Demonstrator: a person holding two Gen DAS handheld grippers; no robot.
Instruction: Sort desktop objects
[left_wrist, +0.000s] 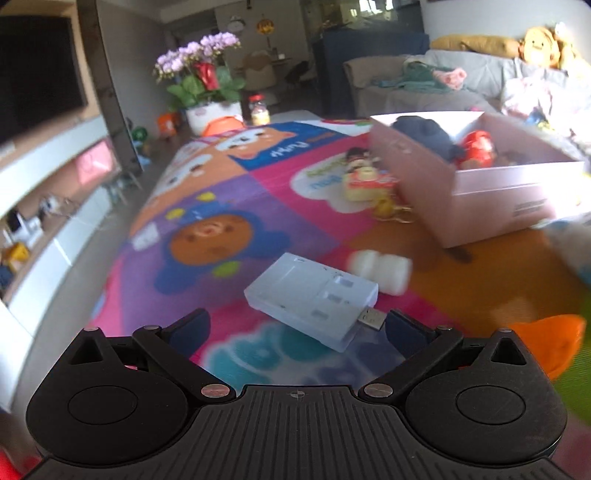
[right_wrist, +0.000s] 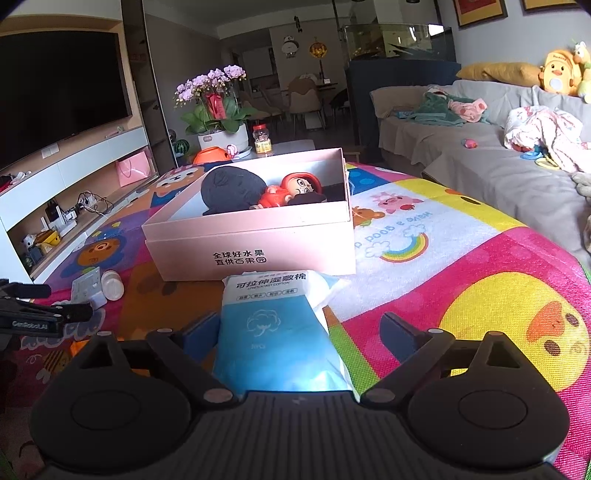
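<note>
Landmark: pink box (right_wrist: 255, 240) on the cartoon-print desk (right_wrist: 461, 266).

Nearest, right gripper (right_wrist: 301, 332): fingers (right_wrist: 201, 328) spread wide, straddling the blue-and-white cotton-pad pack (right_wrist: 277, 325), which lies flat just in front of the box's printed wall; left finger beside the pack's edge, right finger clear of it, nothing gripped.

Left of the box, left gripper (left_wrist: 295, 325): fingers released around the near end of the white USB adapter (left_wrist: 314, 299), no contact evident. Small white bottle (left_wrist: 380, 271) just beyond the adapter, nearer the box.

Judged best for the step: centre the pack, close on its firmer sides, lift clear of the rim.

Inside the box: dark cloth bundle (right_wrist: 232, 190), red doll (right_wrist: 291, 192).
</note>
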